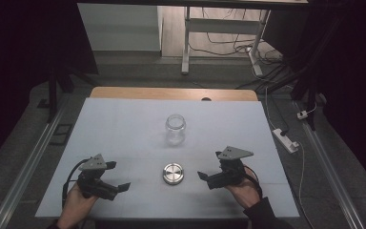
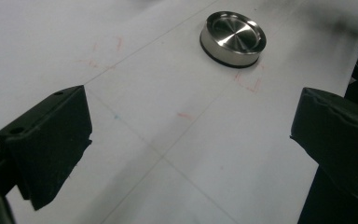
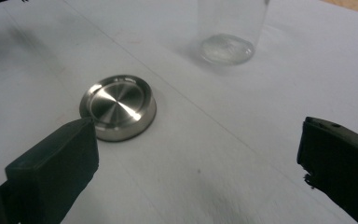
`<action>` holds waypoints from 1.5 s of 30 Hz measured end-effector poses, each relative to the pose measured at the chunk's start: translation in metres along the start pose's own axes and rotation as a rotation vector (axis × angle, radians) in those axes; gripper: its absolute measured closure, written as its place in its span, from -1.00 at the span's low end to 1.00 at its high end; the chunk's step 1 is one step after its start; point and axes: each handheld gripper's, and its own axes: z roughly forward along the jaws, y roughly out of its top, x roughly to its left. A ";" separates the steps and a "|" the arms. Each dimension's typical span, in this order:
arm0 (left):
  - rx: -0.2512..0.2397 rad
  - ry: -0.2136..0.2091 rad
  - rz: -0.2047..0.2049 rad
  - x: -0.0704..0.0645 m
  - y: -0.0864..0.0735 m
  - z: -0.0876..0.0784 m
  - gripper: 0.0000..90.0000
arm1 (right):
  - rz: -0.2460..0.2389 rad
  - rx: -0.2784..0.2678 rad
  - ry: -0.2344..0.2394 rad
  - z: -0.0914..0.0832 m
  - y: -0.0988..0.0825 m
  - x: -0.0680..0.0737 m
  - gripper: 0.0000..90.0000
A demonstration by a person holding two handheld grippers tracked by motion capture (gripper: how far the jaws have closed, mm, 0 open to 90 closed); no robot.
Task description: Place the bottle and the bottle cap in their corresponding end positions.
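A clear glass jar [image 1: 175, 129] stands upright without a lid at the middle of the white table top [image 1: 124, 129]. A round steel lid [image 1: 173, 173] lies flat nearer the front, between the two grippers. My left gripper [image 1: 118, 175] rests at the front left, open and holding nothing, with its jaws turned toward the lid [image 2: 233, 37]. At the front right my right gripper [image 1: 209, 165] is also open and holds nothing. In the right gripper view the lid [image 3: 119, 106] lies just past the left jaw, and the jar [image 3: 230, 28] stands farther off.
Bare wood shows along the table's far edge [image 1: 171, 93]. On the floor beyond are a white desk frame [image 1: 187, 43] and loose cables. A power strip [image 1: 286, 139] lies on the floor to the right. Faint red marks [image 2: 249, 84] are drawn on the table near the lid.
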 end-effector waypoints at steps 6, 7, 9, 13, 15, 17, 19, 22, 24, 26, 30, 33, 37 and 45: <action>-0.005 0.029 -0.022 0.002 -0.012 -0.012 -1.00 | 0.019 0.002 -0.040 -0.020 -0.015 -0.004 -1.00; -0.006 0.035 -0.025 0.002 -0.014 -0.014 -1.00 | 0.024 0.000 -0.049 -0.024 -0.018 -0.004 -1.00; -0.008 0.046 -0.036 0.002 -0.018 -0.018 -1.00 | 0.031 -0.002 -0.069 -0.031 -0.023 -0.006 -1.00; -0.010 0.064 -0.050 0.003 -0.025 -0.025 -1.00 | 0.057 -0.006 -0.093 -0.044 -0.032 -0.010 -1.00; -0.007 0.076 -0.056 0.003 -0.029 -0.028 -1.00 | 0.068 0.000 -0.105 -0.050 -0.038 -0.011 -1.00; -0.003 0.082 -0.067 0.003 -0.033 -0.030 -1.00 | 0.077 0.006 -0.118 -0.054 -0.043 -0.012 -1.00; 0.001 0.090 -0.070 0.003 -0.037 -0.032 -1.00 | 0.092 0.011 -0.128 -0.059 -0.049 -0.013 -1.00; 0.005 0.101 -0.081 0.003 -0.043 -0.036 -1.00 | 0.112 0.014 -0.145 -0.065 -0.056 -0.015 -1.00; 0.007 0.109 -0.089 0.003 -0.047 -0.039 -1.00 | 0.121 0.018 -0.155 -0.069 -0.060 -0.016 -1.00; 0.008 0.117 -0.101 0.003 -0.051 -0.041 -1.00 | 0.129 0.022 -0.164 -0.072 -0.064 -0.016 -1.00; 0.009 0.131 -0.120 0.004 -0.058 -0.046 -1.00 | 0.140 0.035 -0.184 -0.077 -0.071 -0.017 -1.00; 0.015 0.146 -0.132 0.005 -0.062 -0.049 -1.00 | 0.152 0.047 -0.193 -0.080 -0.076 -0.017 -1.00; 0.037 0.168 -0.140 0.005 -0.066 -0.051 -1.00 | 0.160 0.050 -0.212 -0.085 -0.078 -0.016 -1.00; 0.066 0.178 -0.158 0.004 -0.068 -0.051 -1.00 | 0.172 0.078 -0.230 -0.088 -0.081 -0.016 -1.00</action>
